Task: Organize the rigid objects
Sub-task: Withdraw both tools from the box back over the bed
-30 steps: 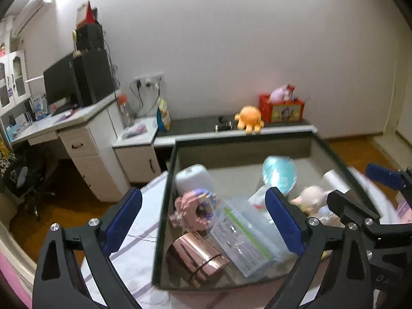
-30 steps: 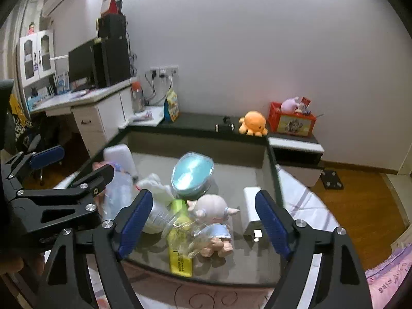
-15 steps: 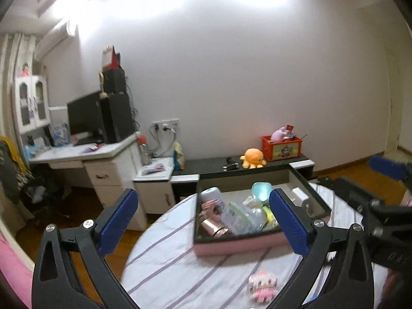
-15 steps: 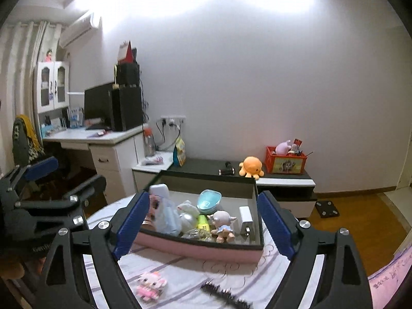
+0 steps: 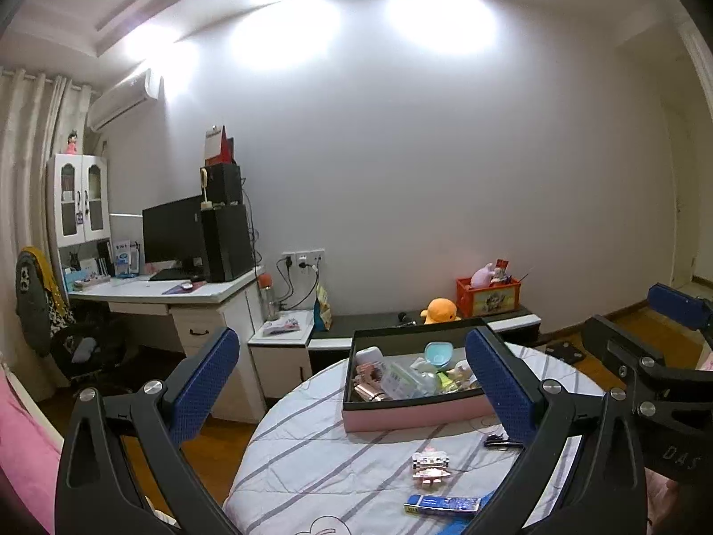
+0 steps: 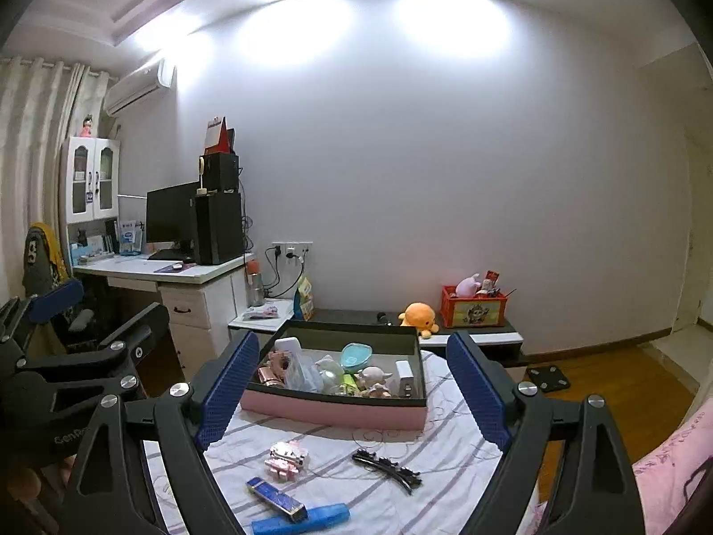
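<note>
Both hand-held grippers hung above the round table with the striped white cloth (image 6: 450, 428), and neither had hold of anything — the left gripper (image 5: 352, 383) stood with its blue-padded fingers spread wide apart, and the right gripper (image 6: 352, 383) was splayed just as wide. At the far side of the table sat the pink-sided shallow box with a dark rim (image 6: 334, 410), crowded with small things: a teal oval case (image 6: 356, 354), a pale doll figure (image 6: 374, 376), a white rectangular charger (image 6: 404, 372). Nearer the cameras, loose on the cloth and well apart from the box, lay a small pink block-built toy (image 6: 287, 454), a black toothed hair clip (image 6: 387, 468), a flat dark-blue rectangular case (image 6: 276, 498) and, touching it, a bright blue cylinder (image 6: 303, 524).
</note>
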Available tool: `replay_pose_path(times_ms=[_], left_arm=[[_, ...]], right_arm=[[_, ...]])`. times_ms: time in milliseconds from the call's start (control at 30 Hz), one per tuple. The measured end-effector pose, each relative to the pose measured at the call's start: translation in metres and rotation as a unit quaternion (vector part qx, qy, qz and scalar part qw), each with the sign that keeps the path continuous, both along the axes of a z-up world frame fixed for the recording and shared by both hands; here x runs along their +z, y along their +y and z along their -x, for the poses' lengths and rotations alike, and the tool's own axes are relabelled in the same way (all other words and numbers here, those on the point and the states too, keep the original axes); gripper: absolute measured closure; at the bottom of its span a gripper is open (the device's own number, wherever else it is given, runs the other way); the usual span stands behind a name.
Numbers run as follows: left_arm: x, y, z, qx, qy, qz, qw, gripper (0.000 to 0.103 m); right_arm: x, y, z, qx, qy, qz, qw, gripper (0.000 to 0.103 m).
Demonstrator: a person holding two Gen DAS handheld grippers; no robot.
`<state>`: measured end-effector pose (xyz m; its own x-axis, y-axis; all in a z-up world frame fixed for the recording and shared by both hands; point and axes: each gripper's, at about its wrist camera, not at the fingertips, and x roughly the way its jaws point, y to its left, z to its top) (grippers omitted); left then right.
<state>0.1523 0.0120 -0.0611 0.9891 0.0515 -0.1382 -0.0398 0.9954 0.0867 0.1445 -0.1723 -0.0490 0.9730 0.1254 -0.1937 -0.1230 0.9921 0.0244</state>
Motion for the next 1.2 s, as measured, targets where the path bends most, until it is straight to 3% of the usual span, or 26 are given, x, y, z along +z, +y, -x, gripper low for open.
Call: replay_pose_path(times_ms=[300,867,1067,1200], left_arm=[[0.004,-0.001,0.018,-0.023,-0.016,0.016,0.9995,0.000],[0.001,-0.007,0.020,-0.023,-0.008,0.009,0.9997,0.000],[-0.013,-0.007,0.006,-0.032,0.020,0.007,0.9993,0.000],[-0.039,-0.006,-0.015,-0.058,0.080,0.015,0.9949,0.000]], right_arm=[[0.010,-0.001,0.031,-0.016,-0.022,0.012,1.000,0.015],[0.005,-0.009,0.027,-0.016,-0.006,0.004,1.000,0.015],[-0.007,-0.014,0.015,-0.015,0.015,0.001,1.000,0.015],[-0.027,-0.016,-0.002,-0.010,0.053,-0.001,0.999,0.015]])
